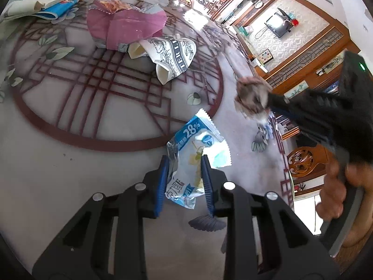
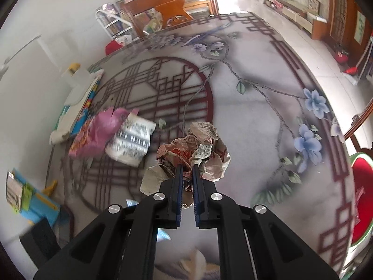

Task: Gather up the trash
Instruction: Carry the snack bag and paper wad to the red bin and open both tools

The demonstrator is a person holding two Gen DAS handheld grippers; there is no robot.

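Blue snack wrapper (image 1: pixel 193 161) in left hand-held gripper (image 1: pixel 184 161)

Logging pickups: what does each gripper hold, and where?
Left gripper pinches the blue wrapper across its middle. Right gripper clamps the paper wad at its near edge.

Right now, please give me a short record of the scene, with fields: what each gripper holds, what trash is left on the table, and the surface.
left gripper: shut on blue-and-white snack wrapper
right gripper: shut on crumpled paper ball
trash left on table: pink wrapper; crushed paper cup, touching the pink wrapper
surface: table with red lattice circle and flower print
table's far edge: papers and booklets
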